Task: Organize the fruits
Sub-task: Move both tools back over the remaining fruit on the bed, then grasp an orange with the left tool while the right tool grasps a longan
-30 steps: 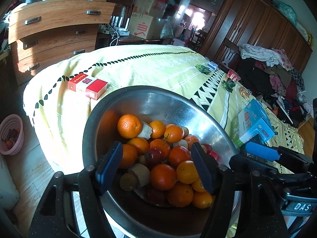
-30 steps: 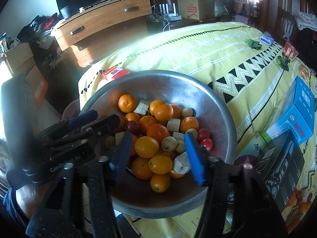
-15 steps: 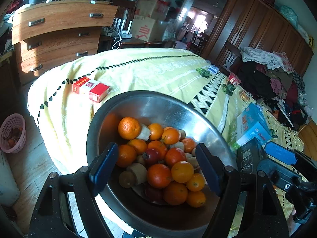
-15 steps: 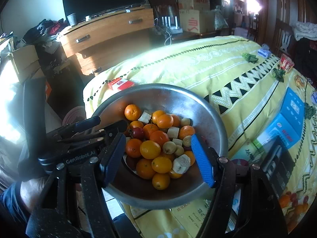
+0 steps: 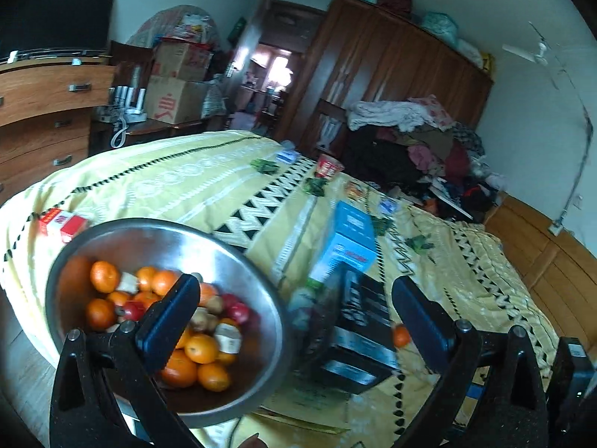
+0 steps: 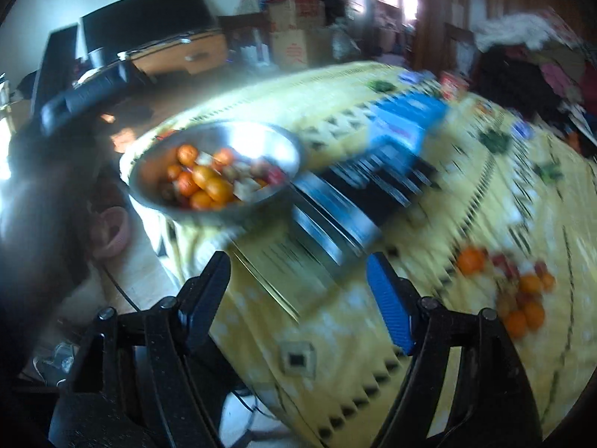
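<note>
A steel bowl (image 5: pixel 257 272) holds several oranges, red fruits and pale pieces on the yellow bedspread; it also shows in the right wrist view (image 6: pixel 287 142), blurred. My left gripper (image 5: pixel 294 310) is open and empty, raised to the right of the bowl. My right gripper (image 6: pixel 298 298) is open and empty, well back from the bowl. A loose pile of oranges and red fruits (image 6: pixel 522 295) lies on the spread at the right. One orange (image 5: pixel 401 336) shows by my left gripper's right finger.
A black box (image 5: pixel 358 339) and a blue box (image 5: pixel 350 239) lie right of the bowl. A red-and-white packet (image 5: pixel 61 222) sits behind it. A wooden dresser (image 5: pixel 41 112) stands at the left, a clothes pile (image 5: pixel 418 142) at the back. A pink basket (image 6: pixel 112 227) is on the floor.
Both grippers have pulled back and swung right, away from over the bowl. The bowl now sits at the left of both views. The right wrist view is motion-blurred.
</note>
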